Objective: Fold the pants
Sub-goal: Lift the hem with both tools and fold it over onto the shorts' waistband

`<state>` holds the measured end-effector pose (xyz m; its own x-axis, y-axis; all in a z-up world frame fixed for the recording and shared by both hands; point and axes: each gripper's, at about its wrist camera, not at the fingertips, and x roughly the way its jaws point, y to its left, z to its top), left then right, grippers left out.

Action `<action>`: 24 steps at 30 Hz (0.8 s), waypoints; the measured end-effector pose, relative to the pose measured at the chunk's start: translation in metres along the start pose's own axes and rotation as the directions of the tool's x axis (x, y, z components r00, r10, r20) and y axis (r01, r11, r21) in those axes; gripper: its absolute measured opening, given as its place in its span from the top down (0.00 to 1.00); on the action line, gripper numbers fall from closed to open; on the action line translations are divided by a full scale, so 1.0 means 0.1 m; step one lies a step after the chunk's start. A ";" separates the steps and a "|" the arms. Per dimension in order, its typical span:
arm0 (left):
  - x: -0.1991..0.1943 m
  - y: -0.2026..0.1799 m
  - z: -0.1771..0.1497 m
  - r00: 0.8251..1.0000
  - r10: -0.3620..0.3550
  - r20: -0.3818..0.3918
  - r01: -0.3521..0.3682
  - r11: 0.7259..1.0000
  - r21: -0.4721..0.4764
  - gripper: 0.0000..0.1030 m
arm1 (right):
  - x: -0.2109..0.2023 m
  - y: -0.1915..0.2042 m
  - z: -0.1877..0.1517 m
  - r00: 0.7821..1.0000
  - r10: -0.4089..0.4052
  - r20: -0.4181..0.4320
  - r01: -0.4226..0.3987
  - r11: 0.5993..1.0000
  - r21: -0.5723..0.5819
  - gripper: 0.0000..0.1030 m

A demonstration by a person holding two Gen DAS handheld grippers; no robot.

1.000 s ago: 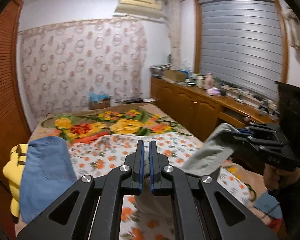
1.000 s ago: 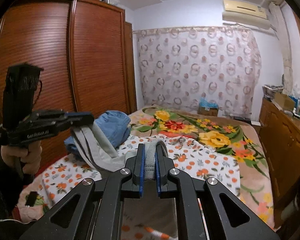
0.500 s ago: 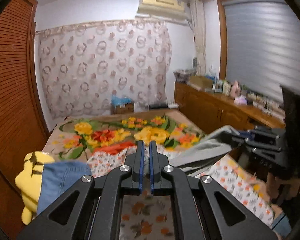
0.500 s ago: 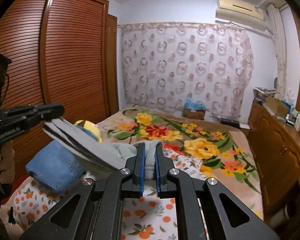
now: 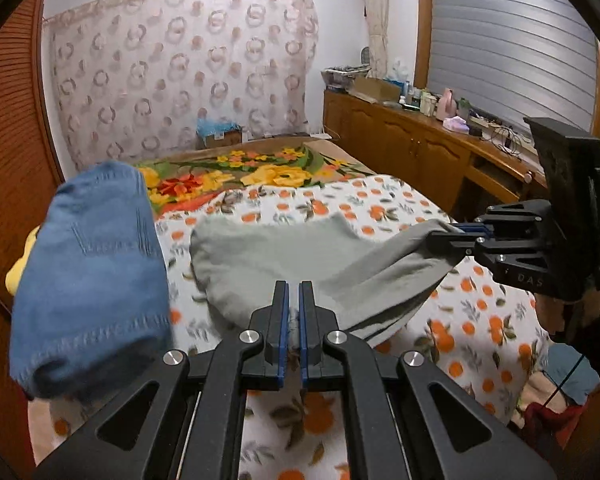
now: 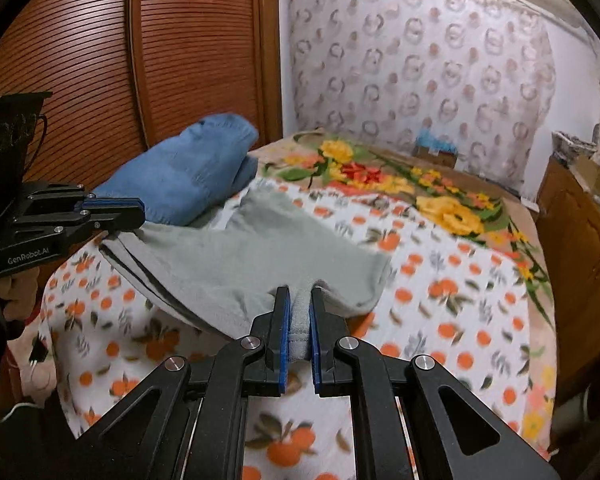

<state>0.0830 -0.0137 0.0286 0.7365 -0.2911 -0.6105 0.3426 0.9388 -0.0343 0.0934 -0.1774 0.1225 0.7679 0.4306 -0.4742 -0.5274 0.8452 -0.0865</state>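
Grey-green pants are stretched between both grippers over the bed, their far end lying on the orange-print sheet. My left gripper is shut on one near edge of the pants; it also shows at the left of the right wrist view. My right gripper is shut on a thick fold of the other near edge, and in the left wrist view that gripper stands at the right with cloth in it.
Folded blue jeans lie on the bed's left side beside a yellow plush. A floral blanket covers the far bed. Wooden wardrobe doors stand left, a cluttered wooden counter right.
Both grippers have come down toward the bed with the pants. The cloth, which hung bunched in the air, now lies spread with its far part on the sheet.
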 end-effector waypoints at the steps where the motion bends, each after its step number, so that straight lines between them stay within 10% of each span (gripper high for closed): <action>1: -0.01 0.01 -0.03 1.000 -0.006 -0.006 0.006 1.000 -0.003 0.95 | 0.00 0.00 -0.03 1.000 0.008 -0.005 -0.008 1.000 0.005 0.92; 24: -0.17 -0.14 -0.34 0.999 -0.025 -0.026 0.025 1.000 -0.004 0.95 | -0.15 0.09 -0.63 0.998 0.064 0.002 -0.064 0.994 0.087 0.92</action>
<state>0.0464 -0.0154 0.0126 0.7125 -0.3094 -0.6298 0.3583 0.9321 -0.0525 0.0542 -0.1963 0.0734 0.7333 0.4848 -0.4767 -0.5418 0.8402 0.0209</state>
